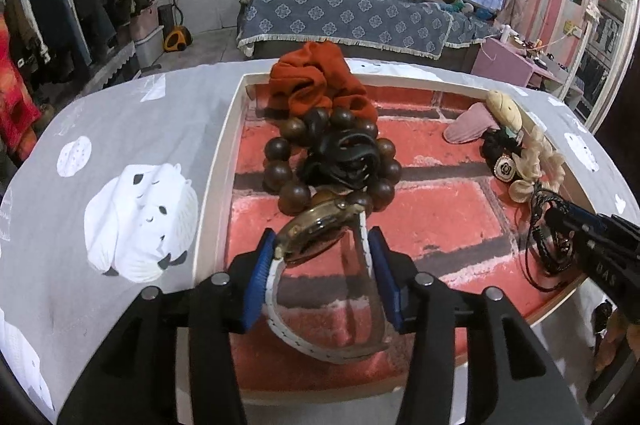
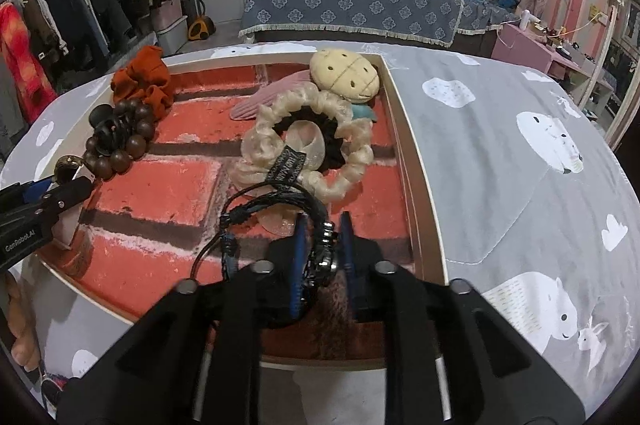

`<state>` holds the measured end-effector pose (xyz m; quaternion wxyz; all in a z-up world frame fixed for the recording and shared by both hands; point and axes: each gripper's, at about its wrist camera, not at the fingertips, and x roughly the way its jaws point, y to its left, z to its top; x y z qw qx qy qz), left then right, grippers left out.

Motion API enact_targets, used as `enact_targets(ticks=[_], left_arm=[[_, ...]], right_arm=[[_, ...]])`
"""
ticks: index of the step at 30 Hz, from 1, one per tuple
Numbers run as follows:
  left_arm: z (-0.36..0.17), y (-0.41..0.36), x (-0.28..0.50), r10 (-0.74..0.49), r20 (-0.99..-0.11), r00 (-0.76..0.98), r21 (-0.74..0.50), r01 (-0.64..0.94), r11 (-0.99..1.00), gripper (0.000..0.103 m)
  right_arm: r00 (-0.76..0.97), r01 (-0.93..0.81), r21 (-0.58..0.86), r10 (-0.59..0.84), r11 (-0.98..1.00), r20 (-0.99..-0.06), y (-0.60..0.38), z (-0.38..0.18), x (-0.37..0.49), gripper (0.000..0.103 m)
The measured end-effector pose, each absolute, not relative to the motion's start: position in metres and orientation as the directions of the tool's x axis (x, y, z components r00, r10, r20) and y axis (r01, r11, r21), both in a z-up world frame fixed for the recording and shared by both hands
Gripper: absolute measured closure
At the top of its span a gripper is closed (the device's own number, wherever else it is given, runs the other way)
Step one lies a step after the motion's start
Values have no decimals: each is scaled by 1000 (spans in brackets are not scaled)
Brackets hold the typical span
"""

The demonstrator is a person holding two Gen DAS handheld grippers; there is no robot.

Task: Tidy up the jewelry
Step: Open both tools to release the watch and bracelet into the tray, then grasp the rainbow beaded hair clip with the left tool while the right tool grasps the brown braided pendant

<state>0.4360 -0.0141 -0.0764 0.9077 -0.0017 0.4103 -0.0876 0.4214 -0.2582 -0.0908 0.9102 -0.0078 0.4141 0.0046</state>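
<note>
Left wrist view: left tool (image 1: 322,249) sits low over the near end of the tray (image 1: 218,161), jaws part open. The watch (image 1: 320,231) lies between the pads with its white strap looping back toward the camera. Left pad looks to touch the case edge and right pad sits close to the strap, but no squeeze shows, so it reads as let go, resting on the tray floor. Behind it: one bead bracelet (image 1: 288,161) with a black hair tie (image 1: 344,155) on top, and one orange scrunchie (image 1: 316,83) on the far rim. Right tool (image 1: 560,221) comes in from the right edge by a black cord bracelet (image 1: 538,249).

Right wrist view: right tool (image 2: 322,241) is part open. The cord bracelet, with its metal beads, stands between the pads, gap showing on the right side, so not clamped, set down in the tray's near right corner. Ahead: one cream scrunchie (image 2: 304,149), one plush clip (image 2: 346,75), one pink clip (image 2: 264,97).

Count in tray: one watch, two bracelets, two scrunchies, one black tie, two clips. Nothing loose is visible on the tabletop (image 2: 500,153). Judgement: task nearly done; only backing both tools out remains.
</note>
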Motion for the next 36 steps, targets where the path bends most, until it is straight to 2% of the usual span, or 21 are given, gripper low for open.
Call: enact_targets(ticks=[1,3,4,5,7,11,14,25,36], left_arm=[[-74,-13,434,-161,-743,650,-78,155,985,53],[-65,-10,425,-165,-727,667,-84,153,985,46],[-59,-9,422,-167,-718,676,-86,152,985,39],[-53,-8,417,-168,-707,687,-88,150,985,32],[-37,-6,406,-162,-679,716,-83,144,986,26],[-12,-1,386,-152,-652,743,-73,137,988,22],[4,5,368,-147,-633,760,-72,132,989,13],[26,1,307,-147,-597,788,-75,128,989,7],[-3,-27,275,-181,-636,750,-95,157,983,7]], right_arm=[[660,-16,-5,7,1000,-751,-258,-88,419,50],[666,-19,-1,12,1000,-746,-259,-82,415,48],[670,-22,4,18,1000,-742,-260,-77,412,47],[677,-23,6,20,1000,-736,-261,-71,408,42],[703,-13,0,9,1000,-711,-265,-57,399,32],[745,6,-7,-10,1000,-667,-272,-33,378,13],[761,6,-10,-11,1000,-648,-276,-20,361,6],[777,19,-35,-37,999,-628,-291,-10,304,4],[731,55,-35,-64,998,-679,-314,-47,286,4]])
